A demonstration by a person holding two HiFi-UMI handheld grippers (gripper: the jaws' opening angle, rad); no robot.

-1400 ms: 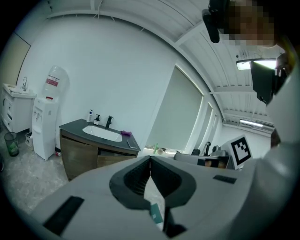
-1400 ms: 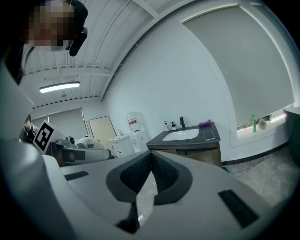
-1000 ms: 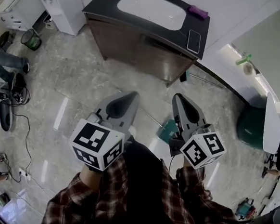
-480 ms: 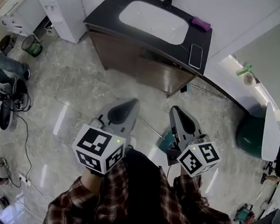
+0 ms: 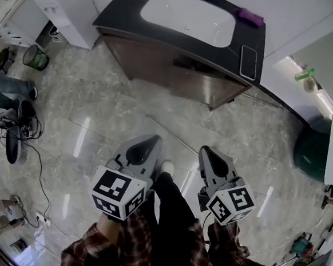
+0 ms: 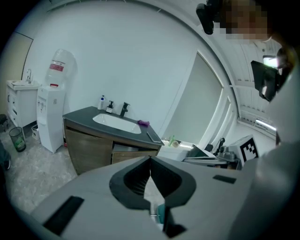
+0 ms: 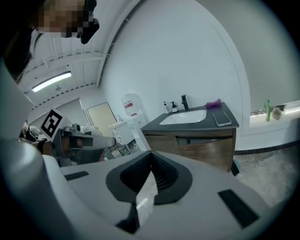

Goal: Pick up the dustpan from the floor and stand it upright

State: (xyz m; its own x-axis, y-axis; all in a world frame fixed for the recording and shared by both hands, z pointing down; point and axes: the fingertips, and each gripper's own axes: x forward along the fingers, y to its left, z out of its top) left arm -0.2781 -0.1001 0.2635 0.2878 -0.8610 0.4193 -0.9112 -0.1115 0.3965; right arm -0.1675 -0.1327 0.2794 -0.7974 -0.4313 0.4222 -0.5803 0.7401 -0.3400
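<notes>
The person is standing on the pale marble floor (image 5: 95, 106) in front of the sink cabinet (image 5: 167, 72), bending over it with plaid sleeves (image 5: 85, 262) reaching forward and one white shoe (image 5: 167, 167) pointing toward the cabinet. The left hand-held gripper (image 5: 154, 139) is hovering low over the floor short of the cabinet's front, aiming at it, and its jaws are pressing together tip to tip with nothing between them. The right hand-held gripper (image 5: 204, 150) is hanging just beside it, on the side nearer the cabinet's phone end, and its jaws are likewise meeting at the tips and gripping nothing. The dustpan (image 6: 161, 213) is showing only as a teal sliver, seen in the left gripper view through the gap below the closed jaw tips. It is lying on the floor on the person's side of the cabinet, and from above it is hiding under the tools and the dark trouser leg (image 5: 172, 206). A phone (image 5: 247, 63) and a small purple thing (image 5: 251, 17) are lying on top of the cabinet beside the white basin (image 5: 186, 16). A wire bin (image 5: 36, 55) is standing well off the cabinet's far end, near a water dispenser (image 6: 54, 112).
</notes>
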